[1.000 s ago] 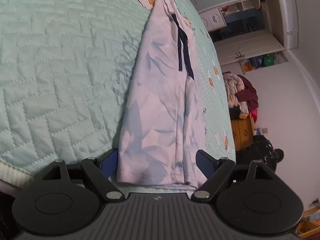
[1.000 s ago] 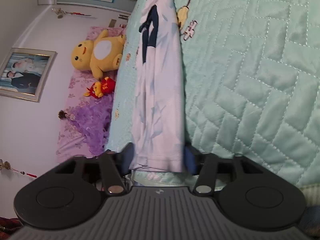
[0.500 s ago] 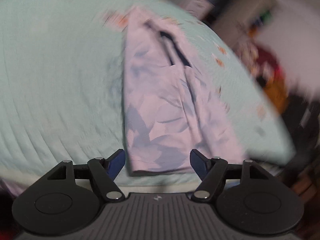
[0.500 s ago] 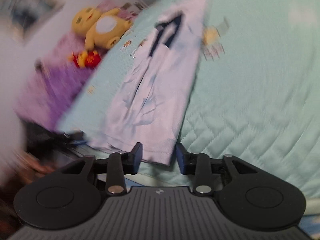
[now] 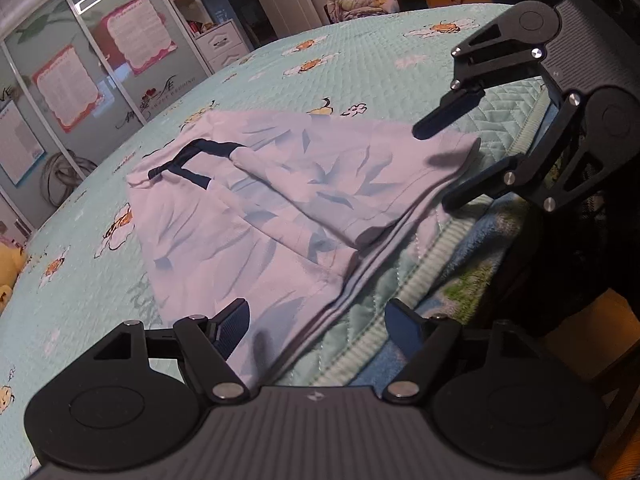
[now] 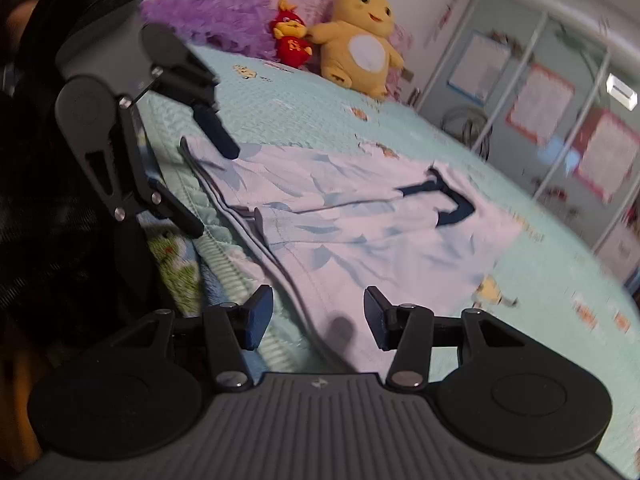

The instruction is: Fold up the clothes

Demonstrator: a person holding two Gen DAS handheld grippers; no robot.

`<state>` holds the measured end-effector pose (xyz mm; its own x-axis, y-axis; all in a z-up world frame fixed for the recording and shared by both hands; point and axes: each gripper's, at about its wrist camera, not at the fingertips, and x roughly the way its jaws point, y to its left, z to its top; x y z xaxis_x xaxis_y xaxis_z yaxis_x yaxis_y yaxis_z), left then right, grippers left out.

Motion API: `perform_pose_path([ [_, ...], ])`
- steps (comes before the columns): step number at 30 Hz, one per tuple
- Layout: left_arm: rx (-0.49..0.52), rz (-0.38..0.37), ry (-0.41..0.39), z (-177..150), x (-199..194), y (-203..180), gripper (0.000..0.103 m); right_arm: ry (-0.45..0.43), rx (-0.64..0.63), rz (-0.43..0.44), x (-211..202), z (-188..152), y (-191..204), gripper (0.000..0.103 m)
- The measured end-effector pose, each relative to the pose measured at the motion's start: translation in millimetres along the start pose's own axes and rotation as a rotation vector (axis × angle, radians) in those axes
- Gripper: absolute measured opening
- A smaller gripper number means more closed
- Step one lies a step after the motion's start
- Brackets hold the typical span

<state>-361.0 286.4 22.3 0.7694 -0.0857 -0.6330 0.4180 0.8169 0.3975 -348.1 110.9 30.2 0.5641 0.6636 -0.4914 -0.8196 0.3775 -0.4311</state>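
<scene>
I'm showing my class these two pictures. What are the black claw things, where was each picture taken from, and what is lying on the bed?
Each black claw is a hand-held two-finger gripper with a camera looking along its fingers. One picture comes from the left gripper, the other from the right gripper; each also shows the other gripper off to one side. A pale garment with blue leaf print and dark trim lies on a mint quilted bedspread. Both grippers' jaws are opening over its near hem; neither holds anything. A yellow plush toy sits by the pillows.

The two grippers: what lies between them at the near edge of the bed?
The hem of the folded pale garment lies between the left gripper and the right gripper, on the green quilt. Both stand with jaws opening, gripping nothing; the left wrist view shows it.
</scene>
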Motion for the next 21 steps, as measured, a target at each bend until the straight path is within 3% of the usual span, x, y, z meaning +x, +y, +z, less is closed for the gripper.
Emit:
perform_pose_path([
  [5, -0.001, 0.017, 0.001, 2, -2, -1, 0.082, -0.011, -0.138, -0.032, 0, -5, 5, 0.051],
  [11, -0.053, 0.037, -0.003, 5, -3, 4, 0.082, -0.007, -0.215, -0.062, -10, -21, 9, 0.051],
  [21, -0.032, 0.067, -0.011, 6, -6, -1, 0.08, -0.094, -0.239, -0.121, -5, -14, 23, 0.051],
])
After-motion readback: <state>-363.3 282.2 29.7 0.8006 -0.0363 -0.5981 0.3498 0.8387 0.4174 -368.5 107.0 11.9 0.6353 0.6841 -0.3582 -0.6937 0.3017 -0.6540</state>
